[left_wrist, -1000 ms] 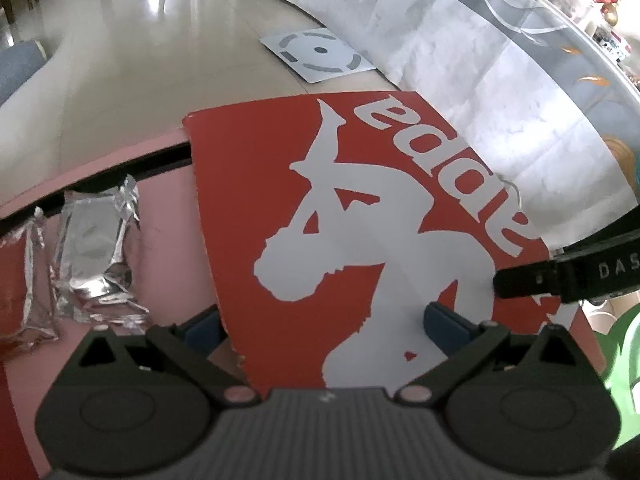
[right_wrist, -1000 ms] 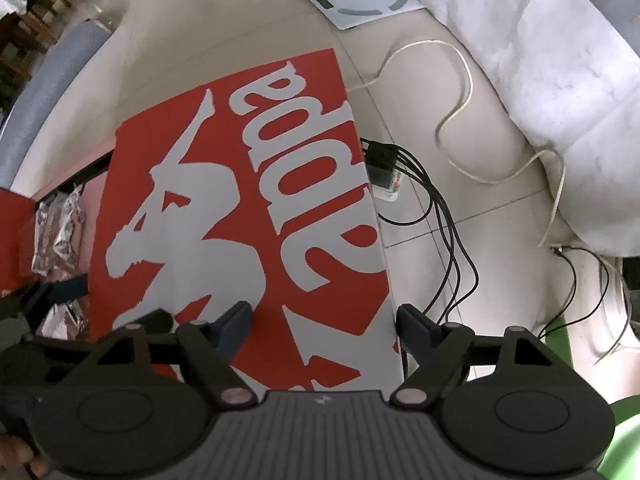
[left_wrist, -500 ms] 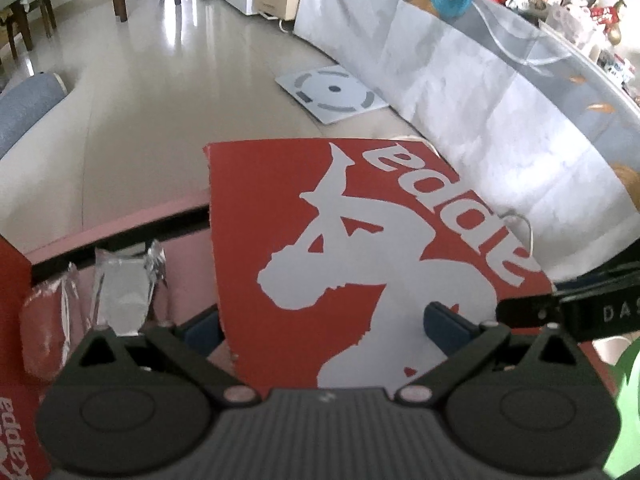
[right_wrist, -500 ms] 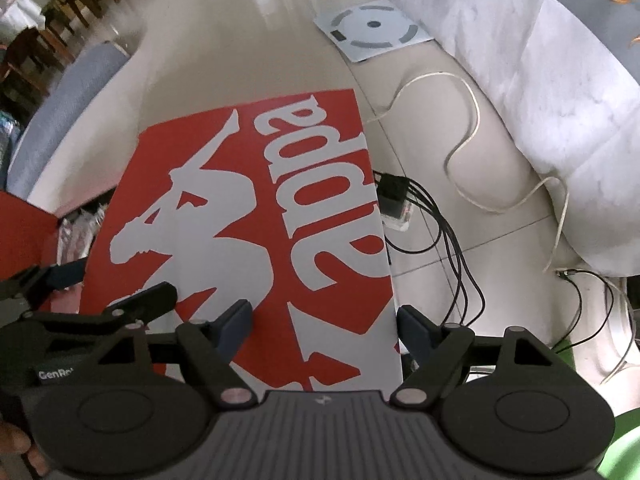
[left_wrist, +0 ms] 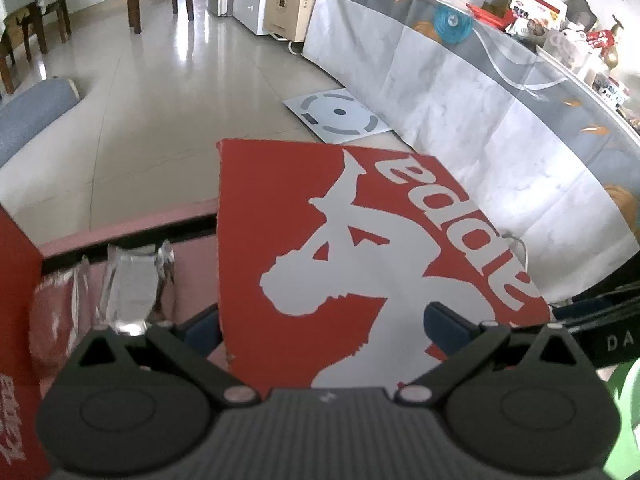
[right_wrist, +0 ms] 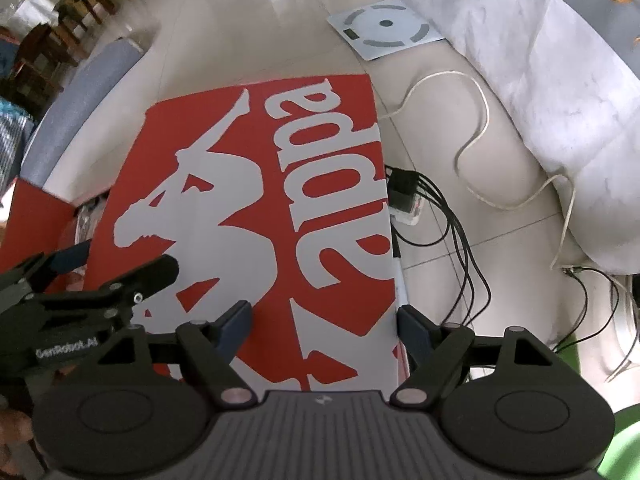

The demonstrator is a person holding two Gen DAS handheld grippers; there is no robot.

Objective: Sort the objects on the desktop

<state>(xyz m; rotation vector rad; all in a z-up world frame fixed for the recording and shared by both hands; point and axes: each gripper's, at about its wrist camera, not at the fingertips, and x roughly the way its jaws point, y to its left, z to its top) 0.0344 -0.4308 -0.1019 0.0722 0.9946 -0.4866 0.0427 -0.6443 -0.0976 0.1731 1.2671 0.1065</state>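
two grippers had the red box lid [left_wrist: 280, 216] mid-frame, left gripper [left_wrist: 322, 326] and right gripper [right_wrist: 324, 320] each clamped on an edge; foil packets [left_wrist: 128, 292] sat lower left, sorting seemingly near done.

One red box lid [left_wrist: 360, 264] with a white logo. Two foil packets: one silver [left_wrist: 130, 288], one reddish [left_wrist: 54, 312]. One white bathroom scale [right_wrist: 386, 26] on the floor. One white cable [right_wrist: 480, 120]. One black adapter [right_wrist: 404, 188] with several black wires. Two grippers, left [left_wrist: 322, 326] and right [right_wrist: 325, 326].
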